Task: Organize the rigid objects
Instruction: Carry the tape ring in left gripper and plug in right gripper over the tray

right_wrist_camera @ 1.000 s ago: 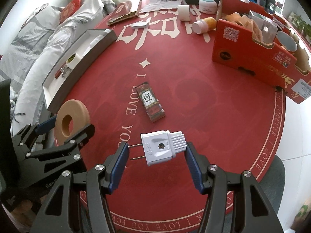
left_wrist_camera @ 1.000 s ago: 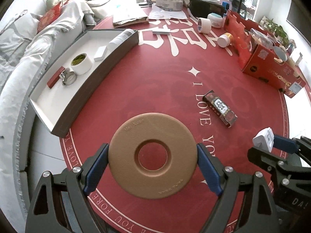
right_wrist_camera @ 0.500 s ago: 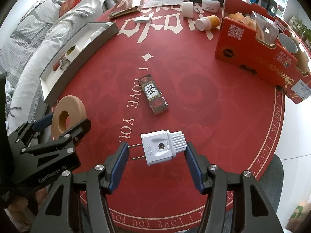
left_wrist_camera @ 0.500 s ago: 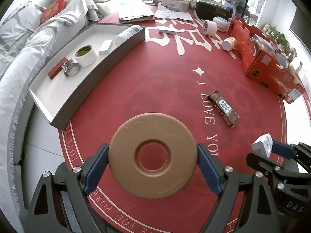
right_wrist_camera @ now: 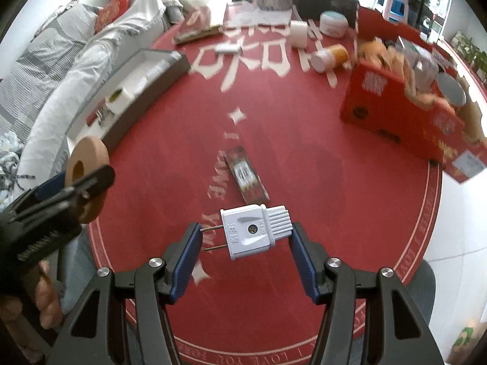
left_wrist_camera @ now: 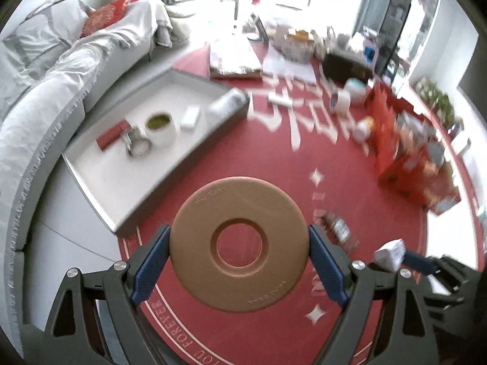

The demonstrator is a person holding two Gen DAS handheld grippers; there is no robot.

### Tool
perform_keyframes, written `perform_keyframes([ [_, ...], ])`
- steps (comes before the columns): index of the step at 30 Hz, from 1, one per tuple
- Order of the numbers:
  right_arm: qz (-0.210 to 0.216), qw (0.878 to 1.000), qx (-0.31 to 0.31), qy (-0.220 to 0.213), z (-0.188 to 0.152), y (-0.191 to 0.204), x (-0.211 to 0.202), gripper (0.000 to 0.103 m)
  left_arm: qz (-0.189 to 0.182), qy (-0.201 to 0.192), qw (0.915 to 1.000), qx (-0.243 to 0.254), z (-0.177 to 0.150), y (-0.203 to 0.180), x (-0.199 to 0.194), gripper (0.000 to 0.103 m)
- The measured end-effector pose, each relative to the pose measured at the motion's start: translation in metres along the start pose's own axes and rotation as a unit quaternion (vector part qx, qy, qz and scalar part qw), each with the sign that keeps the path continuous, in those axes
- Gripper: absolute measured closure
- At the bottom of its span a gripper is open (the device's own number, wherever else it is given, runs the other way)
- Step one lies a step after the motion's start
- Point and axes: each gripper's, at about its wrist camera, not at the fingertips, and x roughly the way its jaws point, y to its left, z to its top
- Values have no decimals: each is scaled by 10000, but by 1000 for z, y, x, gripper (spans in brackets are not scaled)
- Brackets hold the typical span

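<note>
Nearest to me, above the near edge of the round red bench, my left tongs are clamped on a tan ring, blue pads pressed to its left and right rim. My right tongs are clamped on a white plug, prongs pointing left, held just above the bench. Just beyond the plug a small dark red box lies flat on the bench. Farther left, a white tray with dark walls holds a tape roll, a red bar and a white block. Far right stands a red carton.
</note>
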Motion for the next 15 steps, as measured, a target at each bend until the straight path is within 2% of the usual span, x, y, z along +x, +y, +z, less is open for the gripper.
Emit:
perform_keyframes([
  [7, 216, 9985, -219, -456, 40, 19, -26, 43, -39, -212, 9995, -223, 45, 2, -39, 14],
  [15, 480, 9918, -585, -1034, 95, 49, -65, 43, 25, -580, 9956, -732, 88, 29, -73, 14],
])
